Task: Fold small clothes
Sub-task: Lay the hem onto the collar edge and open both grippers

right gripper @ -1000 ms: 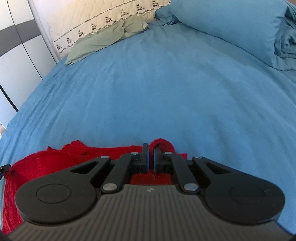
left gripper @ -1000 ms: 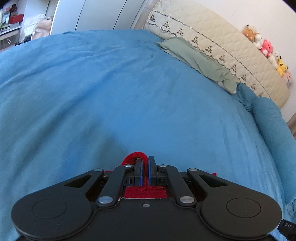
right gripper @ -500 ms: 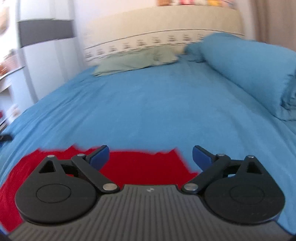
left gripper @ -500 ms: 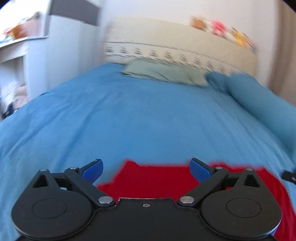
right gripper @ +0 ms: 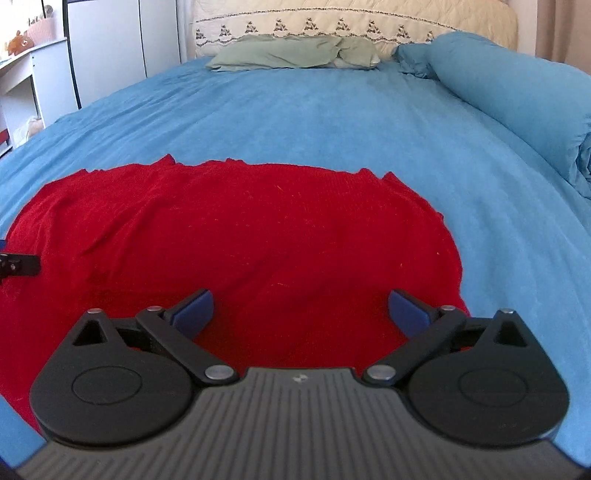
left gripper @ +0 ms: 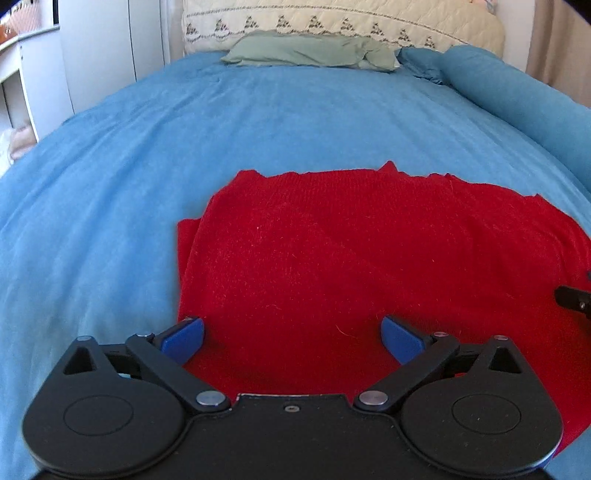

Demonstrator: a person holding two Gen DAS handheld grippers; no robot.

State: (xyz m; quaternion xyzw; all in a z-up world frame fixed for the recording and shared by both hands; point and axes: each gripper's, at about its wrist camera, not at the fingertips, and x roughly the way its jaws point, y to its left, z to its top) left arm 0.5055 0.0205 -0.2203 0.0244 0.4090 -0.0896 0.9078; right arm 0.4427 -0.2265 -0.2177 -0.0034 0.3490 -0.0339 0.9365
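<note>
We see the red knitted garment [left gripper: 369, 258] lying flat on the blue bed [left gripper: 258, 122]. Left hand-held gripper [left gripper: 291, 336] and right hand-held gripper [right gripper: 299, 308] hover over its near edge, jaws wide apart, holding nothing. At 12 o'clock lie a green pillow [right gripper: 291, 51] and quilted headboard [right gripper: 351, 18]; at 2 o'clock, a rolled blue duvet [right gripper: 517, 85].

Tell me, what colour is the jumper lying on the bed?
Bright red all over, no pattern. The jumper shows best in the right wrist view, against the blue bedspread.
</note>
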